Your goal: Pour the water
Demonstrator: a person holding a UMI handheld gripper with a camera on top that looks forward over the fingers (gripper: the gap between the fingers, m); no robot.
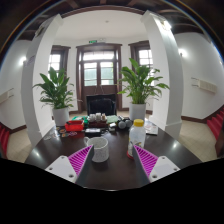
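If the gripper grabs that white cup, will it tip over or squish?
The white cup looks stiff, so it probably won't squish. It stands upright on the dark table, taller than wide, so a push near its top might tip it. The gripper is open.

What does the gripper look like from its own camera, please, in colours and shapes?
The gripper shows two fingers. Each finger carries a magenta pad on its inner face, ridged with fine diagonal lines, and its outer part is pale, whitish. The pads taper forward into blunt wedges. No cables, printed markings, sleeve or hand are visible.
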